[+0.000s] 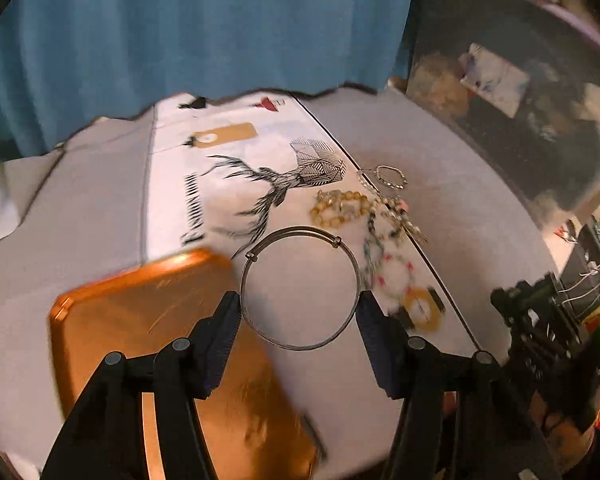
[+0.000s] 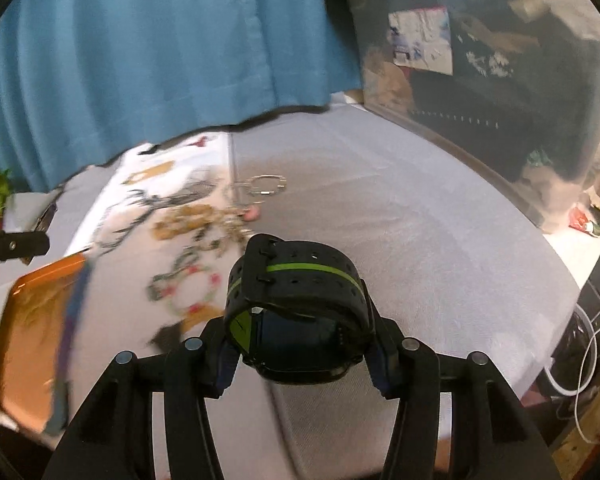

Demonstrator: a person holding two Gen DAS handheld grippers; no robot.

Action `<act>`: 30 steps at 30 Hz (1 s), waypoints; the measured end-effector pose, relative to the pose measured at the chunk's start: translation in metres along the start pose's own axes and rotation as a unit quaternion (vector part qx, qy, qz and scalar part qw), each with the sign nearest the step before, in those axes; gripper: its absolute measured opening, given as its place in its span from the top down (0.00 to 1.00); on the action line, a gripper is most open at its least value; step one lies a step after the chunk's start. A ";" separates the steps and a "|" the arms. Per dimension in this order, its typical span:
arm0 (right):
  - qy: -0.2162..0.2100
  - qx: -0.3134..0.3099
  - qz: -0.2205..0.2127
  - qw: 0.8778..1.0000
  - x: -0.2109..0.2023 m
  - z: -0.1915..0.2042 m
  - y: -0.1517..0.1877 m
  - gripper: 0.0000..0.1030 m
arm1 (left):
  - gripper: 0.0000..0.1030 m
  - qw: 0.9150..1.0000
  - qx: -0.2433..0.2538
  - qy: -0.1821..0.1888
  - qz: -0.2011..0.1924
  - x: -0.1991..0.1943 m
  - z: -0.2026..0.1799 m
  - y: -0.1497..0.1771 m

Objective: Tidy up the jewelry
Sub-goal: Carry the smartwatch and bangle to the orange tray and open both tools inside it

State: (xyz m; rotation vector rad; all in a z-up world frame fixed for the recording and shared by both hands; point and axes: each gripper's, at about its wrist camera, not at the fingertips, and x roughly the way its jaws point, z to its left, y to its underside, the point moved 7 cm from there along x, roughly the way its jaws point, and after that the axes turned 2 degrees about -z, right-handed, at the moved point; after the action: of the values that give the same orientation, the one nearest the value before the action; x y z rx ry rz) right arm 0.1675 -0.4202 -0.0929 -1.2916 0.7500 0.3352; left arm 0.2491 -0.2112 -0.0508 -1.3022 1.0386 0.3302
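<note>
Black fingers of the left claw (image 1: pixel 299 312) fill the near edge of the left wrist view, spread wide, their tips touching the two sides of a thin metal bangle (image 1: pixel 300 289) held between them above the bench (image 1: pixel 80 208). To the left, partly under the left finger, lies an orange tin (image 1: pixel 140 332), its surface blurred. Beyond it a white cloth (image 1: pixel 220 184) with a black stag drawing covers the middle of the bench. Right of the bangle sits a heap of jewelry: amber beads (image 1: pixel 340 208), a blurred string of red and green beads (image 1: pixel 392 272), a yellow ring (image 1: pixel 422 308), and farther back a silver chain bracelet (image 1: pixel 390 177). A blue curtain (image 1: pixel 180 28) hangs behind.

From the right wrist view, the tin (image 2: pixel 32 332) is at the far left and the beads (image 2: pixel 184 220) are smeared by motion. The right claw (image 2: pixel 300 344) is closed partway on a black watch (image 2: pixel 300 308) with a green stripe on its strap, held clear of the grey bench. A clear storage bin (image 2: pixel 500 92) stands at the right.
</note>
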 end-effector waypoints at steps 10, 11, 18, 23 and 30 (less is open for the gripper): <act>-0.082 -0.099 0.002 0.992 -0.117 0.079 0.054 0.48 | 0.47 0.997 -0.031 -0.052 -0.046 -0.127 0.032 0.121; -0.089 -0.104 0.005 0.991 -0.123 0.085 0.062 0.48 | 0.47 0.997 -0.038 -0.056 -0.048 -0.136 0.036 0.133; -0.157 -0.161 0.057 0.973 -0.169 0.144 0.130 0.48 | 0.47 0.993 -0.073 -0.075 -0.059 -0.179 0.056 0.202; -0.180 -0.201 0.054 0.961 -0.197 0.170 0.152 0.48 | 0.47 0.991 -0.077 -0.083 -0.077 -0.196 0.060 0.217; -0.177 -0.216 0.054 0.959 -0.209 0.178 0.156 0.48 | 0.47 0.990 -0.077 -0.080 -0.091 -0.207 0.061 0.220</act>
State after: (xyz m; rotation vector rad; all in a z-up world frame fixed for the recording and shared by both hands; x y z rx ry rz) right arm -0.0244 -0.1726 -0.0540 -1.5452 0.4521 0.8316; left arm 0.0062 -0.0221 -0.0338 -1.4731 0.7657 0.3749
